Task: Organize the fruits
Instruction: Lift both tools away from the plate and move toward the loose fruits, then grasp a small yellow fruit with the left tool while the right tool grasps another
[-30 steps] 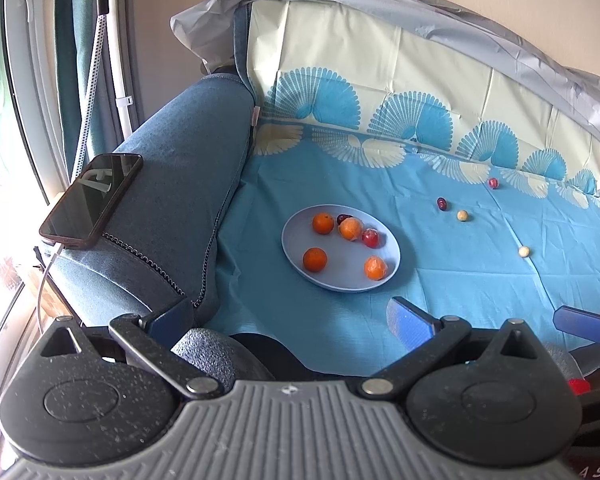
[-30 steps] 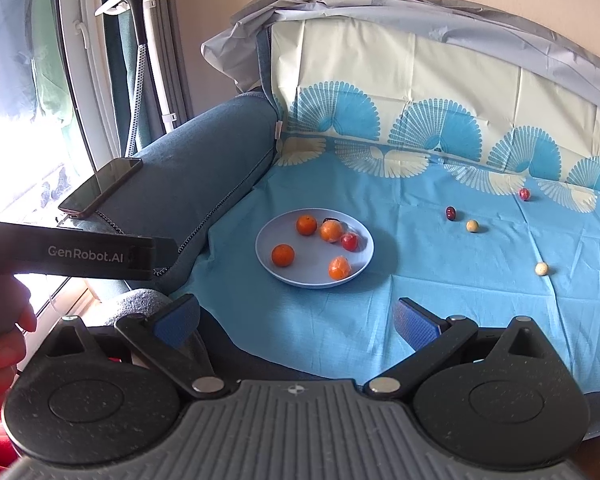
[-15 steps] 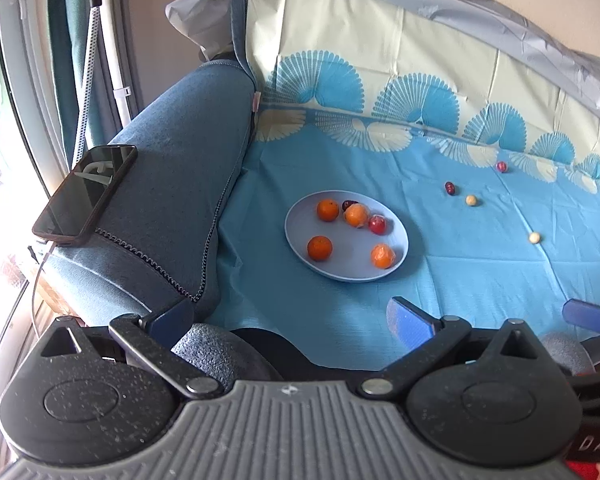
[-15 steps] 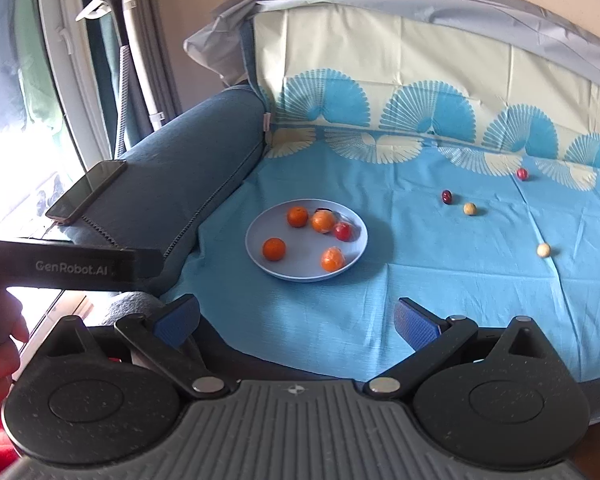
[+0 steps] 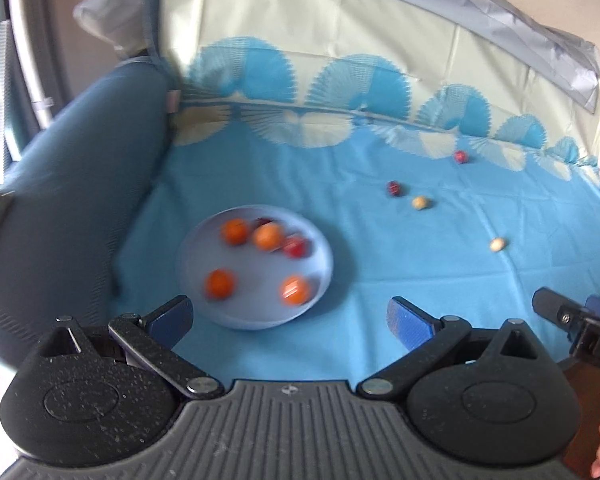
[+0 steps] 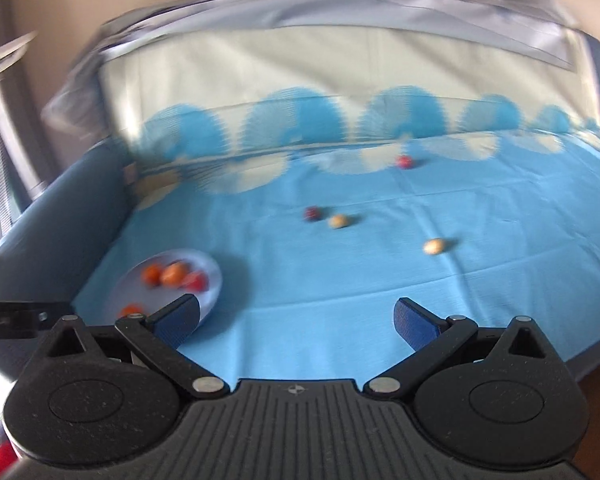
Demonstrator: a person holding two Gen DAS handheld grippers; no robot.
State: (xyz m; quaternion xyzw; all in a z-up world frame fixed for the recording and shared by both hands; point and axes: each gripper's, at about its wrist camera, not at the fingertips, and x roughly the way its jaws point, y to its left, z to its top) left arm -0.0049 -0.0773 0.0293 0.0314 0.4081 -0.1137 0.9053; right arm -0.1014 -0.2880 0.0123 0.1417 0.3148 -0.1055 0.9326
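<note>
Fingers (image 5: pixel 168 316) of the left gripper (image 5: pixel 290 318) stand wide and empty just short of the plate (image 5: pixel 324 280), and the right gripper (image 6: pixel 296 316) is likewise spread wide with nothing held. Four orange fruits and a red one lie in the plate; well beyond it on the blue cover (image 6: pixel 340 280) sit a dark red fruit (image 6: pixel 311 213), a pale fruit (image 6: pixel 338 221) just beside that, another pale fruit (image 6: pixel 433 246) and a red fruit (image 6: pixel 403 161) farthest from the plate. These look round and may roll away if a finger nudges one before closing. The soft cover may sag and tip the plate if pressed. Beyond the plate the cover lies open; the sofa arm (image 5: pixel 68 200) bounds the plate's far side, and the backrest (image 6: pixel 340 68) rises behind the red fruit.
</note>
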